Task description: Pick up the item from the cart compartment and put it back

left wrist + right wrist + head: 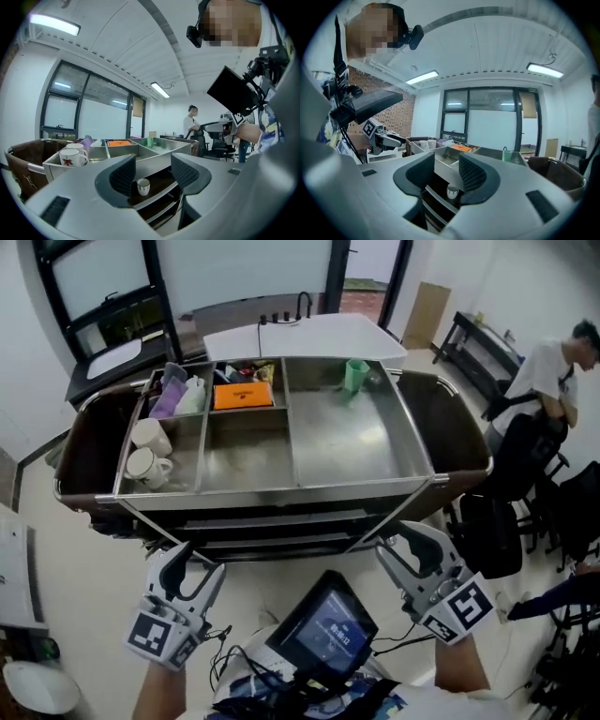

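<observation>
A steel cart (281, 493) stands in front of me, its top tray split into compartments. A green cup (356, 375) stands at the back of the large right compartment. The back compartments hold an orange box (244, 395) and a purple item with a white bottle (173, 390). Two white mugs (148, 452) fill the front left one. A small white cup (143, 186) sits on a lower shelf, far beyond the jaws. My left gripper (192, 563) and right gripper (412, 545) hover below the cart's front edge, both open with nothing between their jaws.
Brown bags (89, 451) hang at both ends of the cart. A white counter (300, 334) with a tap is behind it. A person (553, 367) and dark office chairs (525, 474) are at the right. A screen (328, 629) sits on my chest between the grippers.
</observation>
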Tool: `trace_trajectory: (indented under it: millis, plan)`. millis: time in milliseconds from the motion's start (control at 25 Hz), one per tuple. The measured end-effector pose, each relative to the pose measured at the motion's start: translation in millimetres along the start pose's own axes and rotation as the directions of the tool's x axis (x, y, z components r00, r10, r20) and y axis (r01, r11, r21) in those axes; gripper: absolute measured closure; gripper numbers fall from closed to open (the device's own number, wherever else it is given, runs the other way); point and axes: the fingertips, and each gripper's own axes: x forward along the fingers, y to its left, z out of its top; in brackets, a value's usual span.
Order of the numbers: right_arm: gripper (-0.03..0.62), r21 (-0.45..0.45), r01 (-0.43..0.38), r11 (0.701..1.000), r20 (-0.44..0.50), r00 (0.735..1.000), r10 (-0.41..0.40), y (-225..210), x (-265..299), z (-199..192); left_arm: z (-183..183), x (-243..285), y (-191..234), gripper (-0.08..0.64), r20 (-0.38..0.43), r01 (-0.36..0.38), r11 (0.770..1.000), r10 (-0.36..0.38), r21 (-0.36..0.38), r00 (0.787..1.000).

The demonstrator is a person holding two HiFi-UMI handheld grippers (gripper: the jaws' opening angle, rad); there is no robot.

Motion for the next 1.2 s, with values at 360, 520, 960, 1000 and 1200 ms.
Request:
trace_trajectory:
  millis: [360,520,960,1000,1200]
  plan:
    - [0.405,-0.036,-0.117,0.992,0.053,0.991,0.119,-46.3,-68.5,-8.4,7.7,38.8,-94.8,0.318,0.013,-0.085,0.996,0.084,0.006,0.996]
    - [0.407,-0.051,-0.159,0.986,0.078,0.984,0.162,-66.8,-111.7,-13.4,3.6,53.4,-148.8,0.318,-0.005,-0.115,0.993,0.115,-0.001,0.993]
    - [0.408,-0.062,-0.246,0.967,0.084,0.964,0.251,-107.2,-190.1,-45.6,-3.9,74.2,-248.5,0.318,-0.022,-0.194,0.981,0.193,-0.019,0.981]
    - [0.408,-0.062,-0.252,0.966,0.082,0.963,0.256,-108.9,-194.1,-47.0,-4.6,75.2,-253.6,0.318,-0.024,-0.197,0.98,0.197,-0.018,0.98]
    - [0.408,-0.042,-0.253,0.966,0.074,0.964,0.256,-119.2,-208.5,-56.0,-8.3,81.1,-268.4,0.318,-0.039,-0.201,0.979,0.2,-0.028,0.979]
